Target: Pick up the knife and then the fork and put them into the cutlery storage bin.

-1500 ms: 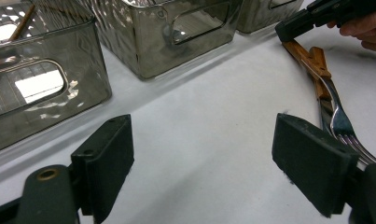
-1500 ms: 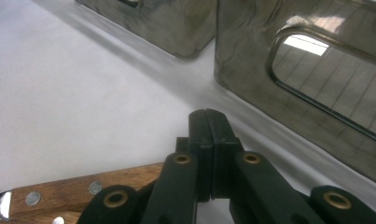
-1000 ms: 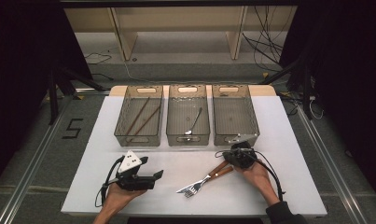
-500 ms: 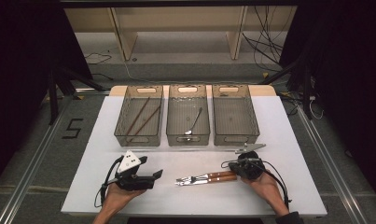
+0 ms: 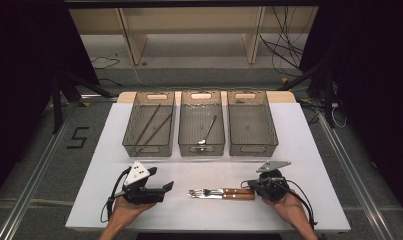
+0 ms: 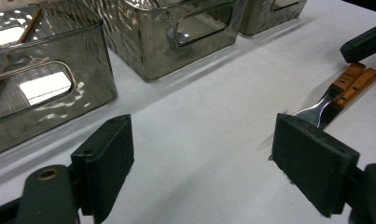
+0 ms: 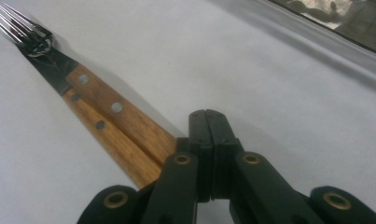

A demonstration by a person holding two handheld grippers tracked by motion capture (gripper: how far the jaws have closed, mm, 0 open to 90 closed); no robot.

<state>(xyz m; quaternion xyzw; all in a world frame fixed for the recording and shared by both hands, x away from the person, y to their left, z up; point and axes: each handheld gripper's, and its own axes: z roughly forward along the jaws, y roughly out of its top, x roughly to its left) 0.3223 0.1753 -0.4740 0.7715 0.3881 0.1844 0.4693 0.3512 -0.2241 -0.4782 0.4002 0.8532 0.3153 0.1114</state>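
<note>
Two wooden-handled pieces of cutlery (image 5: 221, 193) lie side by side on the white table, fork tines pointing left. My right gripper (image 5: 255, 190) is at their handle ends, its jaws shut with nothing between them. In the right gripper view the shut gripper (image 7: 209, 122) lies right beside the handles (image 7: 120, 126); whether it touches them I cannot tell. My left gripper (image 5: 165, 189) rests left of the tines, open and empty. In the left gripper view the open gripper (image 6: 209, 161) faces the cutlery (image 6: 337, 93) and the right gripper (image 6: 365, 44) beyond.
Three clear grey bins stand in a row behind. The left bin (image 5: 134, 145) holds chopsticks (image 5: 151, 125), the middle bin (image 5: 186, 147) a spoon (image 5: 207, 131), and the right bin (image 5: 269, 142) nothing I can make out. The table's (image 5: 314, 155) near edge runs just below both hands.
The right gripper has moved toward the near edge and to the right. The cutlery has swung from a diagonal to lie level, its handles following the gripper. The left hand has kept still.
</note>
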